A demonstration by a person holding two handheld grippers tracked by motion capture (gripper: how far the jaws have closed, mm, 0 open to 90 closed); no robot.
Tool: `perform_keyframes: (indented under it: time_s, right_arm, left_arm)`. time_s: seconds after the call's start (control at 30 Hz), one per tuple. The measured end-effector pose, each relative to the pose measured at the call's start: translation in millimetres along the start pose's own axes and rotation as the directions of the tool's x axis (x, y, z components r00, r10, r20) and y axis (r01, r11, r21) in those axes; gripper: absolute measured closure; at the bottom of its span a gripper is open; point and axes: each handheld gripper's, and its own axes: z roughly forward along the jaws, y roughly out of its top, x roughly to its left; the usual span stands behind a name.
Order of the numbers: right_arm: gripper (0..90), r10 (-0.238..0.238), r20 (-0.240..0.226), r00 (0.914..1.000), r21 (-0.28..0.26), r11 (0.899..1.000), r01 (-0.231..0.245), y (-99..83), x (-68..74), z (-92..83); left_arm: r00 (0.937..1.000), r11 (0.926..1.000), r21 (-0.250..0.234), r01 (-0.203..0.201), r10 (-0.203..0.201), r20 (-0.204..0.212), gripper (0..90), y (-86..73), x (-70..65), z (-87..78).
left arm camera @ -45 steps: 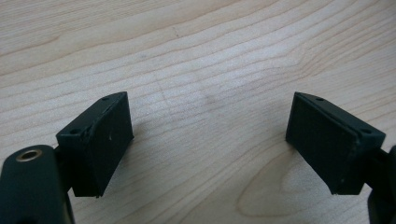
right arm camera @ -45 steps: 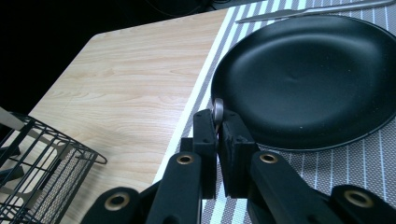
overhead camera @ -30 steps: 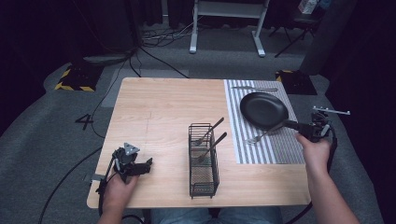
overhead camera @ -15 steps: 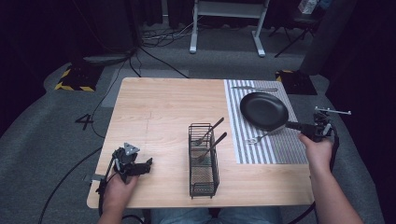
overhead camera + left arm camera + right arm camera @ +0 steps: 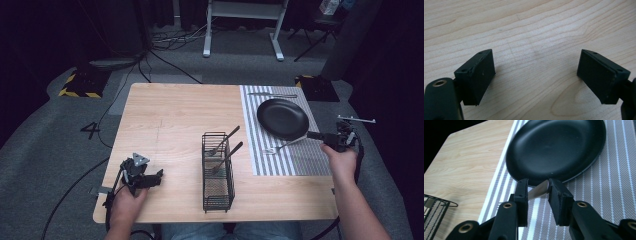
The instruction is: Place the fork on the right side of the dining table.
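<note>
The frying pan (image 5: 283, 119) sat on the striped mat (image 5: 290, 160) at the right side of the worktop (image 5: 170, 120). Its round black bowl lay toward the far edge, and its handle ran out toward the near right, straight at the person's right hand, so the long axis went on a slant across the mat.

The right tool (image 5: 537, 190) stood at that handle. Its jaws had just been opening, and the metal neck of the handle showed between them with a gap on either side, not pinched.

The left tool (image 5: 535, 75) rested low over bare wood near the front left corner, jaws spread wide with nothing between them.

A black wire basket (image 5: 218, 172) stood mid-worktop holding two utensils that leaned toward the pan. Another utensil (image 5: 282, 147) lay on the mat just beside the pan's near rim.
</note>
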Motion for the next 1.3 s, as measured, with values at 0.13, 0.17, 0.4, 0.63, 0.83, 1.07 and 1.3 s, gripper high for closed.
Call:
perform_keyframes:
  time_s: [0.13,0.17,0.4,0.63,0.83,1.07,1.3]
  right_arm:
    - [68.2,0.020,0.003,0.9998,0.007,1.000,-0.020,-0.7,-7.3,1.7]
    - [67.8,0.025,0.009,0.9996,0.008,1.000,-0.026,-1.5,-9.4,3.1]
    - [67.0,0.051,0.029,0.9983,0.022,0.998,-0.052,-5.0,-20.5,9.2]
    - [66.3,0.079,0.057,0.9952,0.038,0.996,-0.081,-10.9,-31.7,12.3]
    - [65.7,0.097,0.085,0.9917,0.042,0.994,-0.101,-11.9,-37.3,12.4]
    - [65.2,0.099,0.085,0.9914,0.018,0.995,-0.101,-11.0,-39.8,6.6]
    - [65.0,0.079,0.081,0.9935,0.008,0.997,-0.080,-11.2,-36.1,2.5]
  left_arm:
    - [1.0000,1.0000,0.000,0.000,0.000,0.000,14.8,0.0,0.0,0.0]
    - [1.0000,1.0000,0.000,-0.001,0.001,0.000,14.8,0.0,0.1,0.0]
    - [1.0000,1.0000,0.000,-0.001,0.001,0.000,14.8,0.0,0.1,0.0]
    - [1.0000,1.0000,0.000,0.000,0.000,0.000,14.8,0.0,0.0,0.0]
    - [1.0000,1.0000,0.000,0.000,0.000,0.000,14.8,0.0,0.0,0.0]
    - [1.0000,1.0000,0.000,0.000,0.000,0.000,14.8,0.0,0.0,0.0]
    - [1.0000,1.0000,0.000,-0.001,0.001,0.000,14.8,0.0,0.0,0.0]
